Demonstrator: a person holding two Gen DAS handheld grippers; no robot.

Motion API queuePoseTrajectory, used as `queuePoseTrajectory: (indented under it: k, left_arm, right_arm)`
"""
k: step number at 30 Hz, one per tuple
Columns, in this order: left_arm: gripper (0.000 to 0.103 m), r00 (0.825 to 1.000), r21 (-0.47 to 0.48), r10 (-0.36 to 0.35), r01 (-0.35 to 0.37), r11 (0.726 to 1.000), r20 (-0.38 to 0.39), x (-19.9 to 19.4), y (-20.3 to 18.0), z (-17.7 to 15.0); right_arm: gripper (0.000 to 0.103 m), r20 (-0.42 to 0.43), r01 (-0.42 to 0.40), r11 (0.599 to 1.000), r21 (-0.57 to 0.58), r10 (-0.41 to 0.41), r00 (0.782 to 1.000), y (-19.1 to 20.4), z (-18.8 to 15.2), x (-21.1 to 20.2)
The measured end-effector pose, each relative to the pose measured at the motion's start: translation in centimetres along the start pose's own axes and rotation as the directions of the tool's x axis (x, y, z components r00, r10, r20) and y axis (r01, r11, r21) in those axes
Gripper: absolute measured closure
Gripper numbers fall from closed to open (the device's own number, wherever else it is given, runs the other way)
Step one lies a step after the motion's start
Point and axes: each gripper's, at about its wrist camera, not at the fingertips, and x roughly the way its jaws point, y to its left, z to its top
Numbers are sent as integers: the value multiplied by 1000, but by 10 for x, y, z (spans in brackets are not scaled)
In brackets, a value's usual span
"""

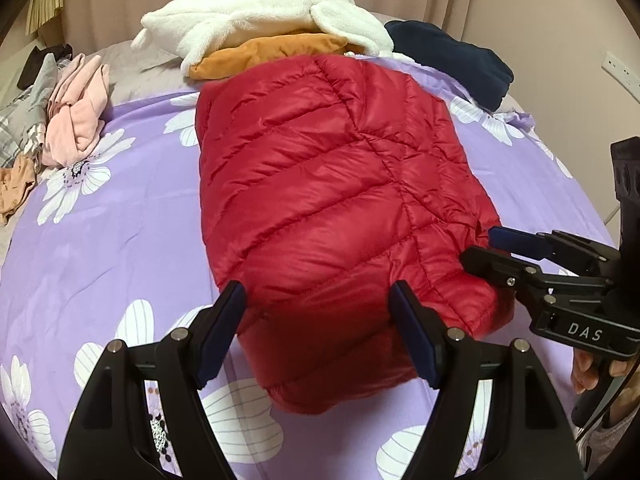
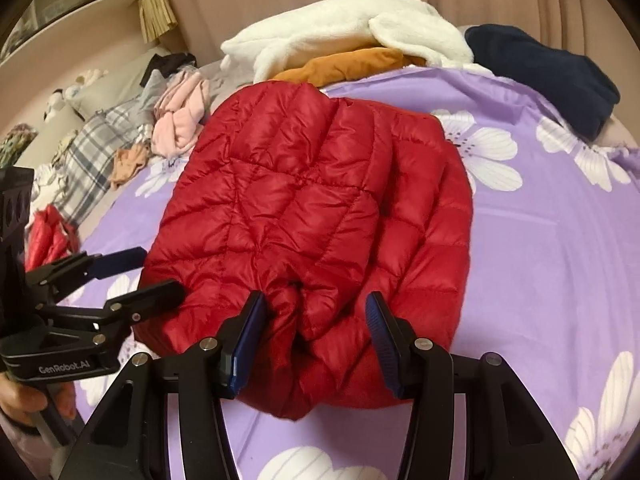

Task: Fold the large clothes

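A red quilted down jacket (image 1: 320, 184) (image 2: 312, 208) lies folded into a thick oblong on the purple flowered bedcover (image 1: 120, 220) (image 2: 540, 240). My left gripper (image 1: 318, 300) (image 2: 164, 271) is open at the jacket's near left corner; in the right wrist view only bedcover shows between its fingers. My right gripper (image 2: 316, 304) (image 1: 476, 246) is open over the near right corner. A puckered bunch of red fabric sits between its blue pads (image 2: 376, 320), which do not clamp it. A person's hand (image 1: 588, 368) (image 2: 20, 400) holds each handle.
Behind the jacket a white fleece (image 1: 260, 12) lies piled on an orange garment (image 1: 268, 56), with a navy garment (image 1: 452, 56) to the right. Pink clothes (image 1: 80, 112), a plaid pillow (image 2: 88, 148) and a small red garment (image 2: 52, 236) crowd the left. Curtains close off the back.
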Motion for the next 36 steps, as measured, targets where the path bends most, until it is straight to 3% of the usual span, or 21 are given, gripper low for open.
queuePoseTrajectory:
  k: [11,12,15,17,21,27,36]
  left_arm:
    - [27,1000,-2,27,-27,1000,13,-30,-7,-15]
    - [21,999,-5,37,-37,999,17,-35,-6,-15]
    - [7,997,-20,70,-70,997,41,-54,-7,-19]
    - [0,995,-29,85,-83,996,47,-68,-8,-21]
    - [0,989,-51,135,-132,990,64,-96,-10,-25]
    - [0,991,-105,121,-114,988,62,-131,-10,-30]
    - [0,982,-114,177,-169,979,60,-159,-19,-37]
  right_arm:
    - [52,16,37,999,13,-37,999,2,-13,-32]
    - [50,20,42,999,13,-42,999,4,-15,-38]
    - [29,46,69,998,14,-70,997,10,-19,-57]
    - [24,65,81,997,17,-82,995,15,-20,-70]
    - [14,86,107,994,22,-108,990,23,-20,-91]
    - [1,125,117,993,18,-118,985,35,-17,-120]
    - [1,165,135,991,13,-135,977,48,-23,-137]
